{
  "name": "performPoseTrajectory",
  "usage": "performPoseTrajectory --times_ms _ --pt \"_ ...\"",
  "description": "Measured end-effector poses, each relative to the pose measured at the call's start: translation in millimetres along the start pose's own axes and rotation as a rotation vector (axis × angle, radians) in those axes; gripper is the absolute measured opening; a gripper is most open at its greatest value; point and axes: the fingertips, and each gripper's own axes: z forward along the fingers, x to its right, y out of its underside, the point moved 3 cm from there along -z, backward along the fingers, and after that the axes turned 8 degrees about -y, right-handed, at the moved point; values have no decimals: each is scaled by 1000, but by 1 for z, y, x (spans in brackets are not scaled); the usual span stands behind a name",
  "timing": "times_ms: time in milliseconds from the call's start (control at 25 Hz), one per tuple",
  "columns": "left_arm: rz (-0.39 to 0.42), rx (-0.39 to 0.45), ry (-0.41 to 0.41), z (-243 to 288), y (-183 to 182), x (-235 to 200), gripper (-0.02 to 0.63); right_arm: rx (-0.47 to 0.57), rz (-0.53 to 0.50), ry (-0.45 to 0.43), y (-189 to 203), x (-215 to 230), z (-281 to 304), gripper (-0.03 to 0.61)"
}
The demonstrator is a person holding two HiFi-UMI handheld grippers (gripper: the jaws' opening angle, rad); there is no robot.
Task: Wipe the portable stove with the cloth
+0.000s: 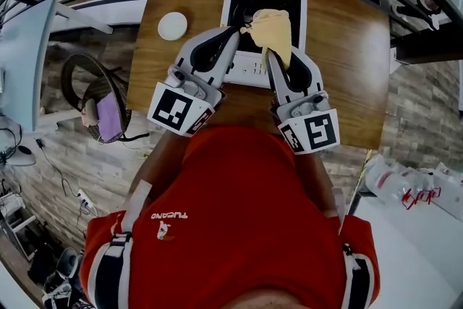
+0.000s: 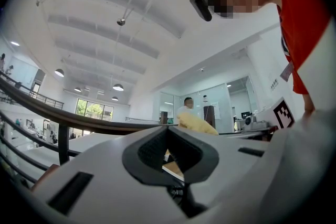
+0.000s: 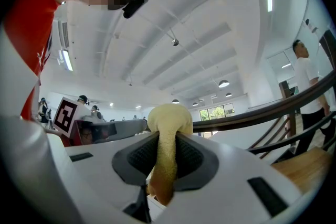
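Note:
The portable stove [image 1: 246,69], white with a black top, stands at the far middle of the wooden table [image 1: 347,47]. A yellow cloth [image 1: 273,32] hangs bunched over it. My right gripper [image 1: 266,53] is shut on the cloth; in the right gripper view the cloth [image 3: 168,128] is pinched between the dark pads [image 3: 191,157] and bulges above them. My left gripper [image 1: 236,30] is shut with nothing between its jaws, its tip right beside the cloth's left edge. In the left gripper view the cloth [image 2: 197,123] shows just beyond the shut left gripper [image 2: 167,131].
A small white round disc [image 1: 172,26] lies on the table left of the stove. Dark railings [image 1: 405,3] curve round the table's far side. A fan [image 1: 90,94] stands on the floor to the left. White bags [image 1: 412,188] lie at the right.

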Motion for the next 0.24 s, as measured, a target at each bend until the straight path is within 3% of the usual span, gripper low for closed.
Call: performPoseTrajectory --times_ms 240 --pt "0 -2 -7 1 0 1 9 -3 4 2 2 4 -2 84"
